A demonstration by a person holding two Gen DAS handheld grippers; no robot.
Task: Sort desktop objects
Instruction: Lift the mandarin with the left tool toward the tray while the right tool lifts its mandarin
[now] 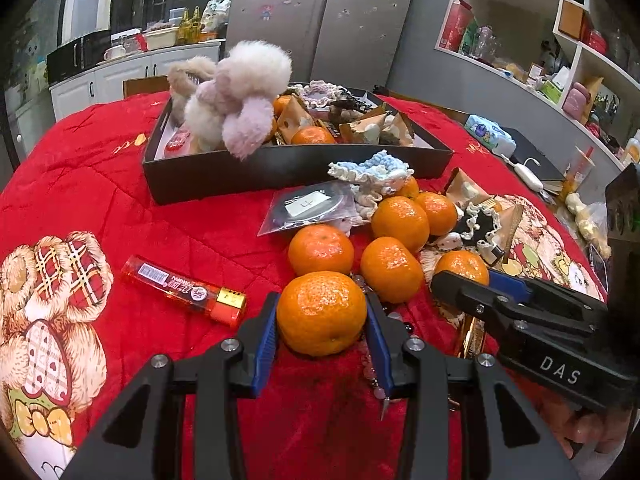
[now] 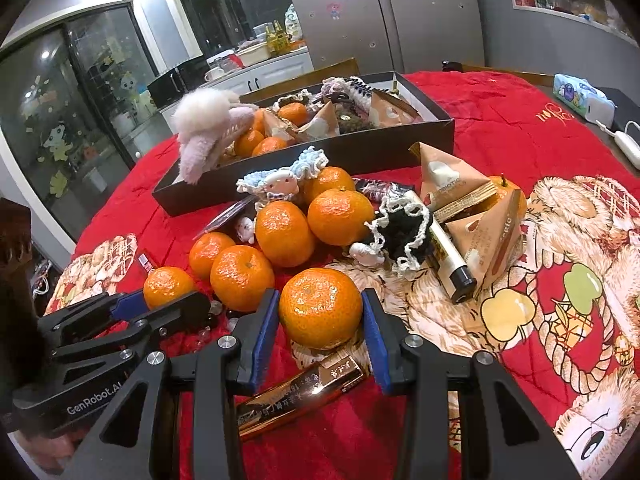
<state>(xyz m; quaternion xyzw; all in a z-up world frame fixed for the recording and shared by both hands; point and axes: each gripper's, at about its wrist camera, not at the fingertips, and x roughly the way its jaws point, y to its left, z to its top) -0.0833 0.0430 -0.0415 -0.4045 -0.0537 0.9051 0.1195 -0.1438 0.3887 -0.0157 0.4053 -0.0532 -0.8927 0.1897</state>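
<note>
Orange mandarin [image 1: 321, 313] between left hand-held gripper [image 1: 322, 320] fingers, clamped; right likewise.

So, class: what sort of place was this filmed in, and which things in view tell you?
Most likely a home kitchen-dining room: a tall grey double-door fridge, white kitchen counter cabinets, and a round table under a red quilted bear-print cloth.

We see loose mandarins [image 1: 400, 218] clustered on the red-clothed table [image 1: 80, 184] — glossy, orange, upright, touching one another. Behind them a black tray [image 1: 280, 168] holds more mandarins, triangular snack packs [image 2: 448, 174] and a fluffy plush [image 1: 240, 96]; a red lighter [image 1: 184, 290] lies flat, well apart.
</note>
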